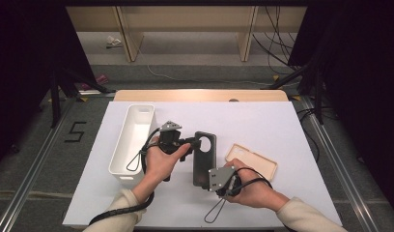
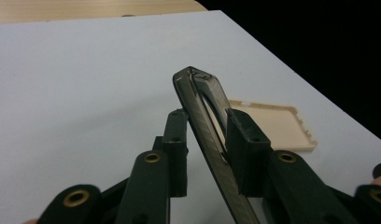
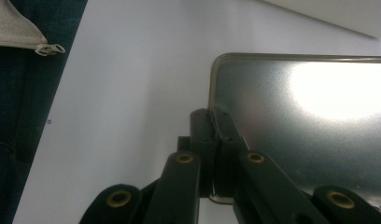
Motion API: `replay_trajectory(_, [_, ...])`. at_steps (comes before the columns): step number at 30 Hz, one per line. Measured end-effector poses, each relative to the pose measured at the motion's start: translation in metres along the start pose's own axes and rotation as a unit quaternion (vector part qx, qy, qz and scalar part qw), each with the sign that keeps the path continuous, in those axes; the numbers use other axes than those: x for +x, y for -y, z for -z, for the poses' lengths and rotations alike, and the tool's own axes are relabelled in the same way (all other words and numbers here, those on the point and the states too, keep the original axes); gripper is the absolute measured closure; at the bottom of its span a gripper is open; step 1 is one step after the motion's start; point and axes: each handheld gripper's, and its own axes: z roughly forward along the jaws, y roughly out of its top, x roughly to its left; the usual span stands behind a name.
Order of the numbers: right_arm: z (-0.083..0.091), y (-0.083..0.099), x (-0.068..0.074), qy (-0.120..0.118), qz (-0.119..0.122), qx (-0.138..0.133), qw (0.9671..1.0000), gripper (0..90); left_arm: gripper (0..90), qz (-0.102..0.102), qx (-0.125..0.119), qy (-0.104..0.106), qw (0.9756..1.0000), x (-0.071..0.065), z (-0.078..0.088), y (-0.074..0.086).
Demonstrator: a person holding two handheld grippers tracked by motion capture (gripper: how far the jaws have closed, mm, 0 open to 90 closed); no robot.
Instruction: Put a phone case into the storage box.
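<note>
A dark translucent phone case (image 1: 204, 159) lies in the middle of the white mat (image 1: 262, 121), between both grippers. My right gripper (image 1: 210, 181) is shut on its near corner; in the right gripper view the two jaws (image 3: 212, 119) meet on the rim of the glossy case (image 3: 310, 126). My left gripper (image 1: 190, 146) reaches the case's left edge from the side. In the left gripper view the case (image 2: 198, 105) stands edge-on between the jaws (image 2: 208, 116), against the right pad (image 2: 244, 140), with a small gap to the left one. A beige phone case (image 1: 251, 161) (image 2: 277, 123) lies flat to the right.
A long white bin (image 1: 132, 140) stands along the mat's left side, just behind my left hand. The table's wooden edge (image 1: 200, 94) runs along the back. In the right gripper view the person's dark trousers (image 3: 20, 116) are at the left.
</note>
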Motion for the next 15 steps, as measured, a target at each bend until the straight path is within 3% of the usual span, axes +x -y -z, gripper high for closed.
replay_trajectory(6, [-0.003,-0.001,0.0,0.0,0.006,0.009,0.9999,89.6,75.4,0.008,-0.012,0.019,0.9997,-0.008,0.002,-0.002])
replay_trajectory(11, [-0.005,0.0,0.0,0.007,0.006,0.016,0.9998,89.5,79.7,0.034,-0.027,0.048,0.9979,-0.011,0.003,0.0])
replay_trajectory(15, [-0.006,0.0,0.0,0.009,0.006,0.02,0.9997,89.3,80.8,0.028,-0.031,0.053,0.9977,-0.013,0.004,0.0])
